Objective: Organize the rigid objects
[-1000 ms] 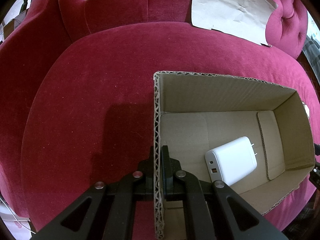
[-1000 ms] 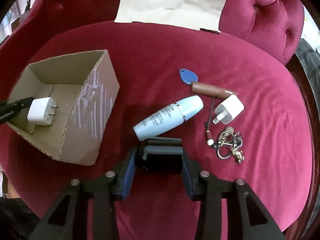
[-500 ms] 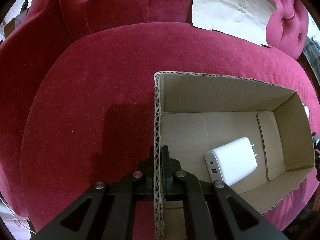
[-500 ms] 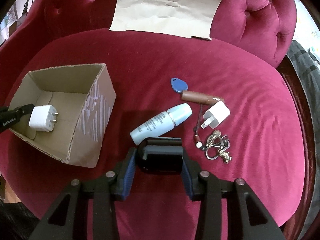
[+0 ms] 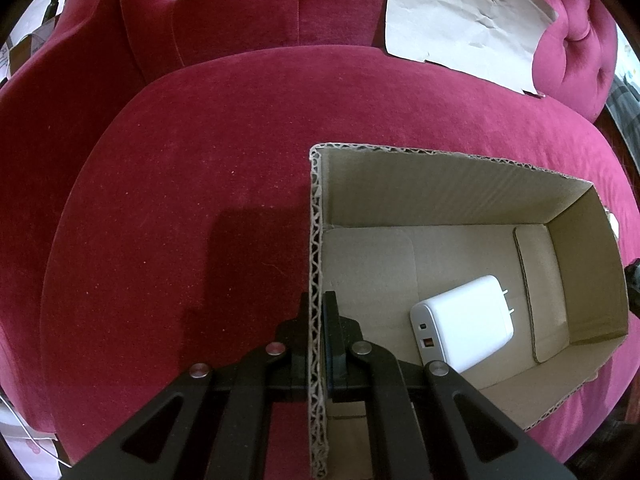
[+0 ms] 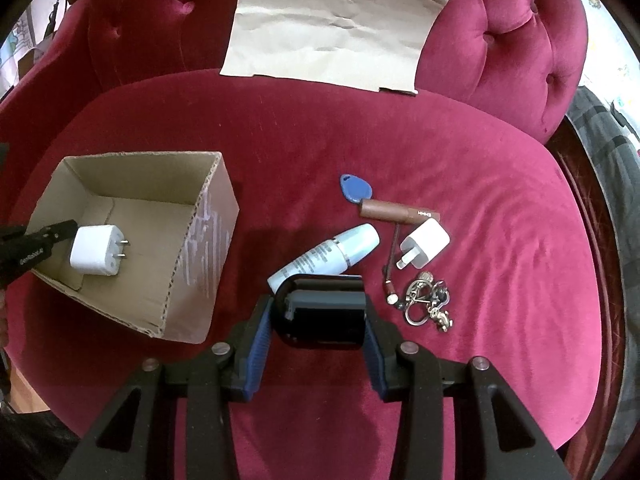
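Note:
My left gripper (image 5: 318, 316) is shut on the near wall of an open cardboard box (image 5: 316, 240), one finger inside and one outside. A white charger (image 5: 464, 322) lies on the box floor. In the right wrist view the box (image 6: 208, 248) stands at the left with the charger (image 6: 98, 256) in it and the left gripper (image 6: 44, 236) on its wall. My right gripper (image 6: 319, 314) is shut on a black glossy object (image 6: 320, 312), held above the cushion. Beyond it lie a light-blue bottle (image 6: 332, 256), a small white plug (image 6: 424, 248), a blue tag (image 6: 355, 189), a brown stick (image 6: 396, 212) and a key ring (image 6: 426, 308).
Everything rests on a red velvet sofa seat (image 6: 480, 208) with a tufted back. A sheet of brown paper (image 6: 336, 20) leans on the back; it also shows in the left wrist view (image 5: 464, 20). The seat's right edge drops to dark wood (image 6: 592, 216).
The right gripper has risen and pulled back with the black object, so the loose objects look farther away. The left gripper and the box have not moved.

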`<action>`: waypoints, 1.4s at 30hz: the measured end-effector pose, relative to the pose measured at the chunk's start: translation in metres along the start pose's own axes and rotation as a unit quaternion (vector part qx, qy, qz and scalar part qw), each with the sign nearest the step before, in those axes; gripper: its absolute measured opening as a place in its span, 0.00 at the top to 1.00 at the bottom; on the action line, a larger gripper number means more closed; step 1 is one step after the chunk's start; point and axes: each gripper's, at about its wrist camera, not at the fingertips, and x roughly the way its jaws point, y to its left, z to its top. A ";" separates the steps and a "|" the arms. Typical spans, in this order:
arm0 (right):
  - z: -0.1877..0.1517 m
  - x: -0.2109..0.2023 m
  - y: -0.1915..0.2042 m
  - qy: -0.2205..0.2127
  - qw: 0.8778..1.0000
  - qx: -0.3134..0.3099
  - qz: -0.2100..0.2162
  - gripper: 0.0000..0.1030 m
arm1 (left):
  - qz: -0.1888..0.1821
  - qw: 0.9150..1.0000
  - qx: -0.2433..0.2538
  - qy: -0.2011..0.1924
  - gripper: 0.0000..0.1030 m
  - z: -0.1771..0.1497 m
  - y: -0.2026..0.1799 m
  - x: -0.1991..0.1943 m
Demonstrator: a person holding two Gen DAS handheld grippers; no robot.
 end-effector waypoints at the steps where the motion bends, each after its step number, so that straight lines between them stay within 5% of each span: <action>1: 0.002 0.000 0.000 -0.001 1.000 0.000 0.000 0.57 | 0.000 1.000 0.000 0.000 0.96 0.000 0.000 0.000; 22: 0.027 -0.023 0.020 -0.039 0.999 0.001 0.003 0.57 | 0.000 1.000 0.001 -0.001 0.96 -0.001 0.001 0.000; 42: 0.047 -0.032 0.081 -0.059 0.997 -0.040 0.038 0.57 | -0.006 1.000 0.000 -0.004 0.96 -0.003 0.004 0.000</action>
